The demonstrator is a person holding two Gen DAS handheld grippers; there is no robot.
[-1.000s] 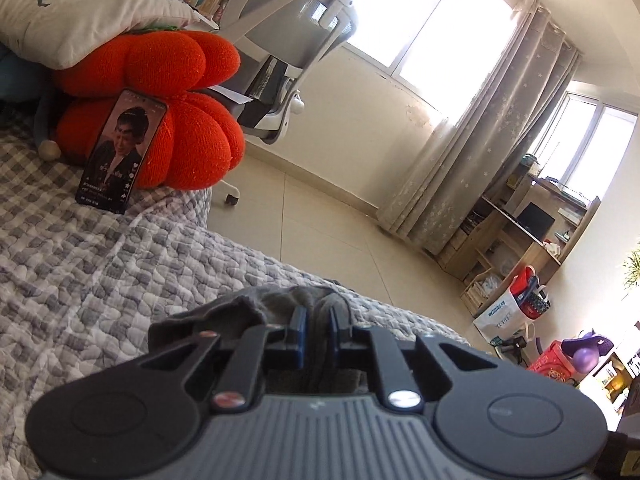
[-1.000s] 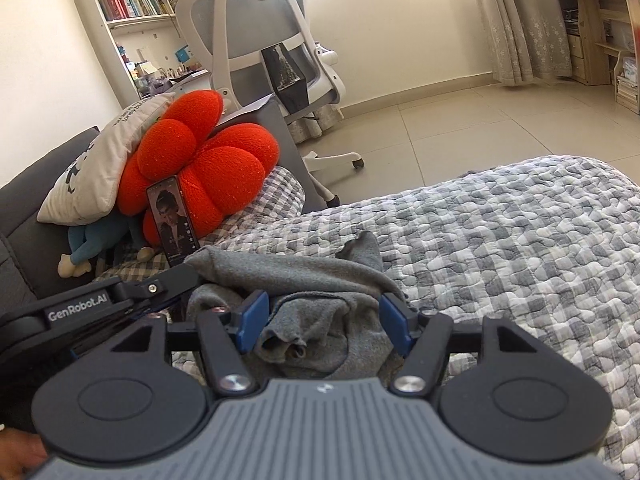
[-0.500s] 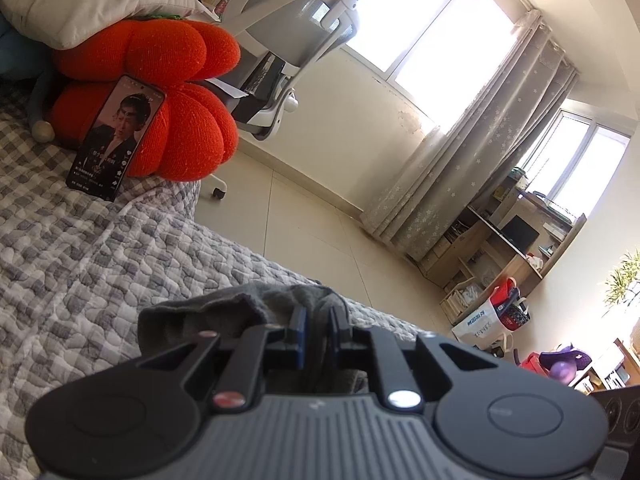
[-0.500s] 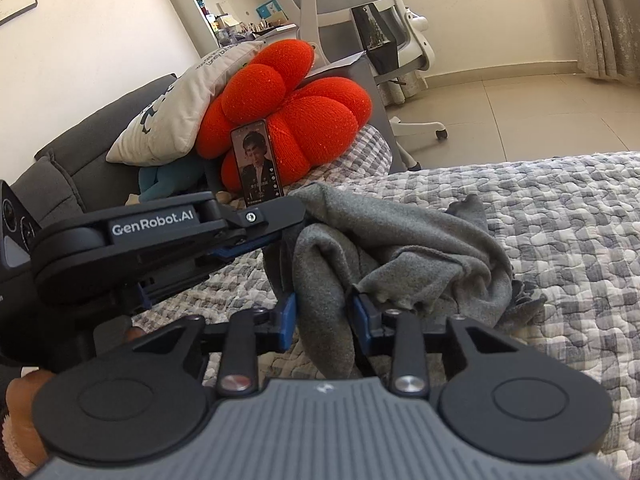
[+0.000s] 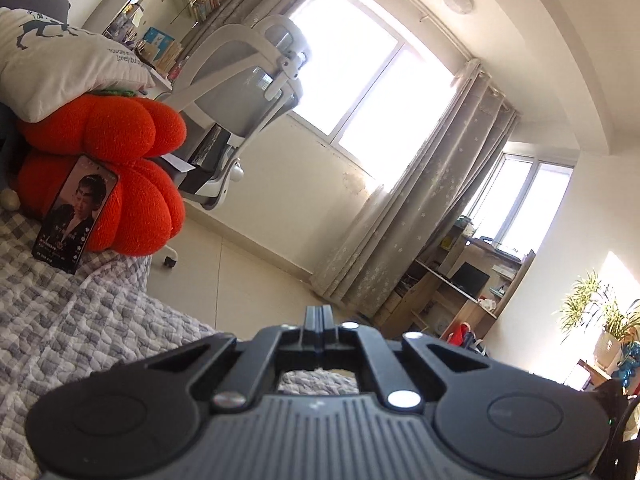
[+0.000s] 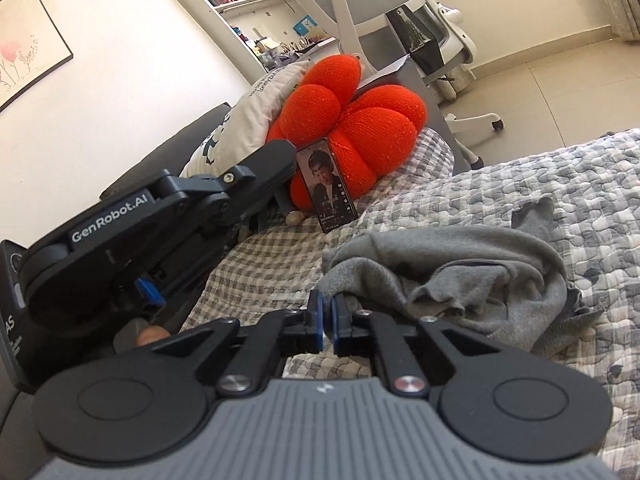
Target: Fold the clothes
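Observation:
A crumpled grey garment (image 6: pixel 460 264) lies on the checked quilt (image 6: pixel 560 184) in the right wrist view. My right gripper (image 6: pixel 327 312) is at the garment's near left edge. Its jaws are closing, and the blue pads (image 6: pixel 318 312) pinch a fold of grey cloth. My left gripper (image 5: pixel 319 316) points over the bed towards the window. Its jaws are closing too: the fingers meet with nothing between them, and no garment shows in its view. From the right wrist view the left gripper (image 6: pixel 276 160) hangs left of the garment, clear of it.
An orange pumpkin cushion (image 6: pixel 360 120) has a phone (image 6: pixel 328 184) propped against it, beyond the garment. A white pillow (image 6: pixel 248 120) leans behind the cushion. A white office chair (image 6: pixel 380 12) stands on the tiled floor past the bed's edge.
The left gripper let go of the grey cloth, shut fully, rose and tilted upward. The right gripper went from wide open around the cloth to pinching the garment's near edge.

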